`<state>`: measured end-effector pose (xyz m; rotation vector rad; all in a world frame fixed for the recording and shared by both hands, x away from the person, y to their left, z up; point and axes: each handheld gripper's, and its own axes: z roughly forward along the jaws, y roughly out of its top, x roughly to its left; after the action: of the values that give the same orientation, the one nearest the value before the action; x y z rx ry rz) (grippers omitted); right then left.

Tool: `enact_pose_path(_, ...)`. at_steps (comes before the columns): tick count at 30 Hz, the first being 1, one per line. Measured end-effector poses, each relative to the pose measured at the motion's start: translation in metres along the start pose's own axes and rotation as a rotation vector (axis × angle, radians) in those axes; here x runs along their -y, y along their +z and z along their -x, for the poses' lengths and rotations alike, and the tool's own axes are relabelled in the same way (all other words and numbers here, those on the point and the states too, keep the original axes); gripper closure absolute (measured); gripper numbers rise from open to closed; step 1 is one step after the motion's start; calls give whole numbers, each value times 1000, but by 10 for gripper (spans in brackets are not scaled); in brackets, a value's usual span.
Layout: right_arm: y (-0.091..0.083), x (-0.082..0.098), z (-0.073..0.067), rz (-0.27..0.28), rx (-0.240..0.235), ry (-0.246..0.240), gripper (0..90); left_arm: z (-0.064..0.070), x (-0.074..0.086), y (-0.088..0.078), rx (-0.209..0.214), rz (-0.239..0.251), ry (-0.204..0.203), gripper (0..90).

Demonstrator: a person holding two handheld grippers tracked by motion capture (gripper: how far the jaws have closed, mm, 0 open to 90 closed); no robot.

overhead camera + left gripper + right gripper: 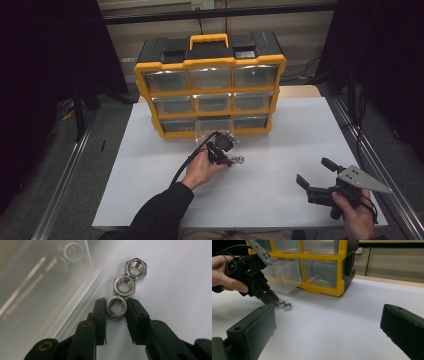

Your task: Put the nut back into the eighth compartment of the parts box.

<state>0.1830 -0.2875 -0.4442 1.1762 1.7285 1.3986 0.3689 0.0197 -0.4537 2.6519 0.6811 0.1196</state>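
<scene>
Three steel hex nuts [124, 285] lie in a touching row on the white table [280, 150], just in front of a pulled-out clear drawer [212, 131]. My left gripper [116, 307] points down at them, and its two black pads sit against opposite sides of the nearest nut [116, 306], which rests on the table. In the high view the left gripper [231, 161] is at the table's middle with the nuts [239, 160] at its tip. My right gripper [314, 171] is held low at the front right, jaws wide open with nothing between them.
A yellow and black drawer organizer [210, 90] stands at the back of the table, with the clear drawer [283, 277] sticking out of its bottom row. The left gripper's cable [187, 162] trails back along the forearm. Metal rails run along both table sides.
</scene>
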Motion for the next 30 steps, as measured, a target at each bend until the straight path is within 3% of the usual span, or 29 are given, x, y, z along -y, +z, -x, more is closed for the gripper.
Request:
enact_pose_path(15, 0, 0, 0, 1, 1, 2, 0, 0, -2, -2, 29, -44, 27, 703)
enact_pose_path(22, 0, 0, 0, 0, 2, 3, 0, -4, -1, -5, 62, -65, 25, 703)
enact_pose_path(27, 0, 0, 0, -1, 1, 4, 0, -7, 0, -9, 117, -60, 30, 703)
enact_pose_path(30, 0, 0, 0, 1, 1, 1, 0, -6, 1, -11, 111, -70, 20, 703)
